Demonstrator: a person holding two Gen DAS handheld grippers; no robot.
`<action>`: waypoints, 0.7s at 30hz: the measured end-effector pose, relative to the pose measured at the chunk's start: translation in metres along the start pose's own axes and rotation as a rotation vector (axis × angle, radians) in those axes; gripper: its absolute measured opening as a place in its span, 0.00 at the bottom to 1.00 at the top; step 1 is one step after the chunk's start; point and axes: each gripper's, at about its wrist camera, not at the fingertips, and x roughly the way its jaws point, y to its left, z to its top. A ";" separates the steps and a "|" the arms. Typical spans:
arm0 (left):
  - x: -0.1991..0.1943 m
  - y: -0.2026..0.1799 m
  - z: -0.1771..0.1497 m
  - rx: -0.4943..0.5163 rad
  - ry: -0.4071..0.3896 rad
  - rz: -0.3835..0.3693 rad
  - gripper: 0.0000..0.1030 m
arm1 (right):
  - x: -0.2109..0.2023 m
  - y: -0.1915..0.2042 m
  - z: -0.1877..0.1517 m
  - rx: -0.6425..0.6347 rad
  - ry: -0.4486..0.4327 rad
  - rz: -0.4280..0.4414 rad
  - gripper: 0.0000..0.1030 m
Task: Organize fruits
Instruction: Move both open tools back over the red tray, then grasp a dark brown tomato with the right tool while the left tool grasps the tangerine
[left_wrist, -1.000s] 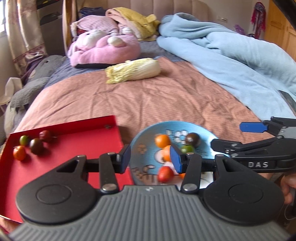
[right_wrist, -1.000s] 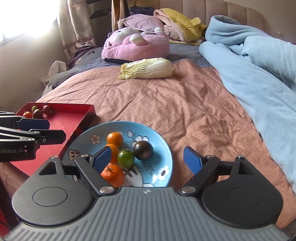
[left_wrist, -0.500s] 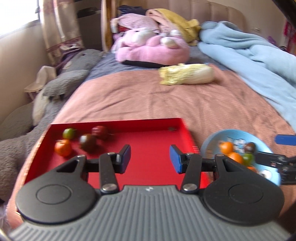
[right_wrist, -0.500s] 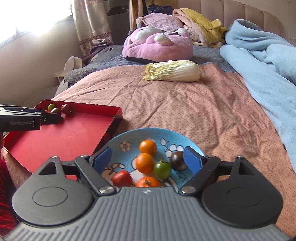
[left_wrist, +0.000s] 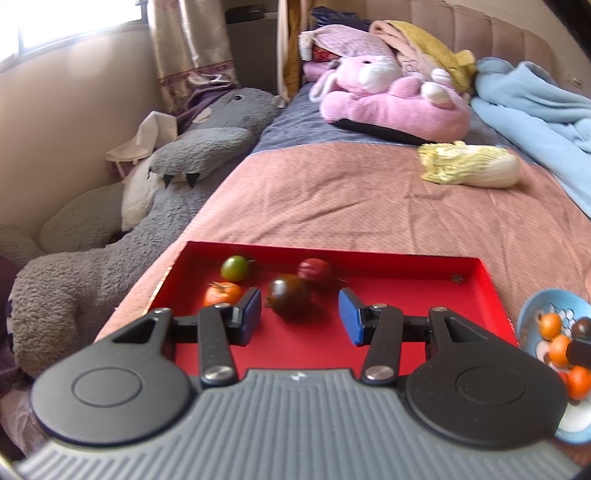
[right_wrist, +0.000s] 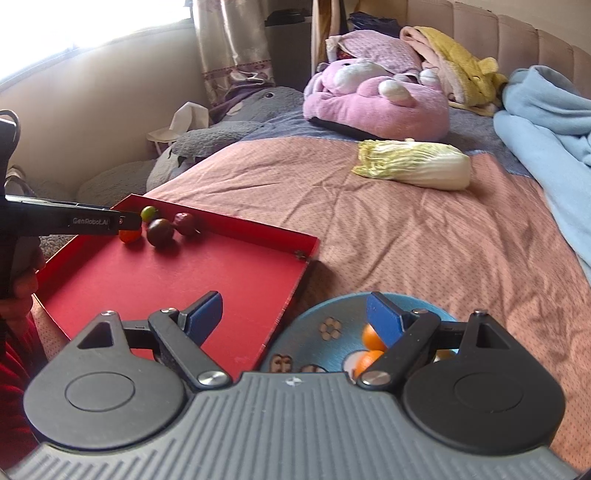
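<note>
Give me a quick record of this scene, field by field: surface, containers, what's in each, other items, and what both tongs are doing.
surface: bed with pink cover
red tray: four small fruits at its far left: green, orange, dark brown, red
blue plate: right of tray, holds orange fruits and a dark one
other items: napa cabbage, pink plush, grey plush, blue blanket
left tongs: open, empty, over tray near dark brown fruit
right tongs: open, empty, over the tray-plate boundary
</note>
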 end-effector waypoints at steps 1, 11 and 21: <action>0.001 0.004 0.001 -0.010 0.000 0.003 0.48 | 0.002 0.004 0.003 -0.006 -0.001 0.006 0.85; 0.013 0.029 0.003 -0.043 0.008 0.032 0.48 | 0.037 0.045 0.026 -0.068 0.007 0.068 0.85; 0.007 0.035 -0.006 -0.082 0.009 0.051 0.48 | 0.087 0.080 0.059 -0.119 -0.005 0.127 0.85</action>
